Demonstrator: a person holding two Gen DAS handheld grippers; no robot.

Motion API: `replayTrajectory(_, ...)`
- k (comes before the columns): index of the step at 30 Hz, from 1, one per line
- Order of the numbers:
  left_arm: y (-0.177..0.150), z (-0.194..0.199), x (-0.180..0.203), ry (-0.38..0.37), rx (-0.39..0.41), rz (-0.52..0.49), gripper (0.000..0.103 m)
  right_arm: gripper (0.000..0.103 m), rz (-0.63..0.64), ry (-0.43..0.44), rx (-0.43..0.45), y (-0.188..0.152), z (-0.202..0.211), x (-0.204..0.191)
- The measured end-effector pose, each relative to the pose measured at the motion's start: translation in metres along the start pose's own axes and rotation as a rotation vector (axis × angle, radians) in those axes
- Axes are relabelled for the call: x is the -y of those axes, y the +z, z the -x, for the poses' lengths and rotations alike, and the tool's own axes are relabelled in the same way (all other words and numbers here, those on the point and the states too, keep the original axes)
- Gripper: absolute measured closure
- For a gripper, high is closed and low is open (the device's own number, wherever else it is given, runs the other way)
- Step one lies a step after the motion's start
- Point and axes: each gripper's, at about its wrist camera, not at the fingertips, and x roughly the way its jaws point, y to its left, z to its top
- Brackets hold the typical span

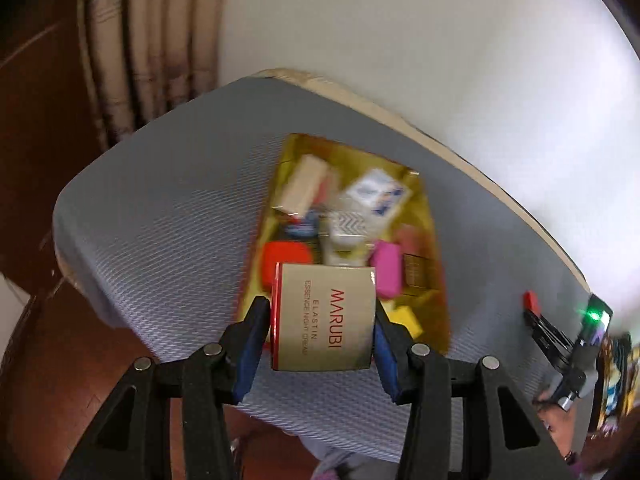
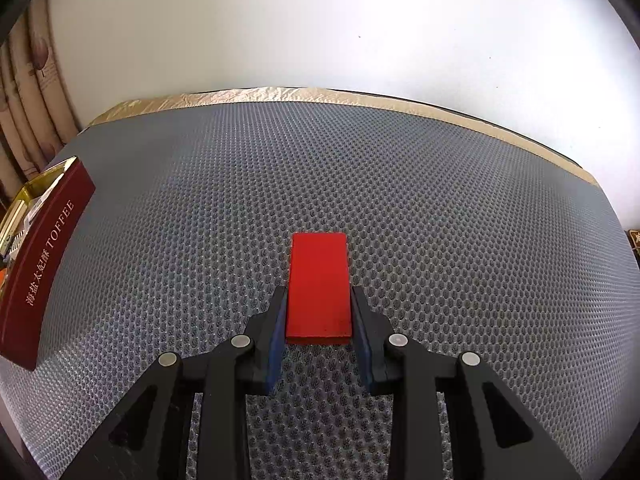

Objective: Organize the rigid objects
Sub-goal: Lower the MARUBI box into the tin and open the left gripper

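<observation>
Left wrist view: my left claw [image 1: 322,332] is clamped on a cream-and-red carton [image 1: 324,316] printed MARUBI, one blue pad pressing each side. The carton is held clear of the grey mesh mat [image 1: 168,240], in front of the near end of the gold tin [image 1: 420,216], which holds an assortment of small boxes and blocks. My right claw [image 1: 534,312] shows at the right edge with a red piece at its tip.

Right wrist view: my right claw [image 2: 319,312] grips a flat red block [image 2: 319,284] by its long sides, the block projecting forward over the mat [image 2: 440,220]. The tin's maroon wall [image 2: 44,256], lettered TOFFEE, stands well apart at far left.
</observation>
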Motion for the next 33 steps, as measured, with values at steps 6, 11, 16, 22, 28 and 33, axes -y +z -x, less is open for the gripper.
replayTrajectory(6, 0.002, -0.007, 0.0, -0.031, 0.009, -0.01, 0.054, 0.075, 0.0, -0.003, 0.0, 0.0, 0.002, 0.003)
replayTrajectory(11, 0.009, -0.046, 0.039, -0.06, 0.001, -0.128, 0.054, 0.075, 0.004, -0.008, -0.001, 0.0, 0.001, 0.002)
replayTrajectory(16, 0.01, -0.077, 0.058, -0.086, -0.034, -0.194, 0.054, 0.075, 0.007, -0.013, -0.002, 0.001, 0.001, 0.002)
replayTrajectory(22, 0.01, -0.089, 0.069, -0.074, -0.03, -0.241, 0.054, 0.075, 0.01, -0.02, -0.003, 0.002, 0.0, 0.0)
replayTrajectory(28, 0.008, -0.096, 0.067, -0.047, -0.032, -0.238, 0.054, 0.075, 0.013, -0.021, -0.003, 0.002, -0.001, 0.0)
replayTrajectory(33, 0.006, -0.099, 0.065, -0.036, -0.023, -0.24, 0.054, 0.075, 0.014, -0.024, -0.003, 0.003, -0.001, 0.0)
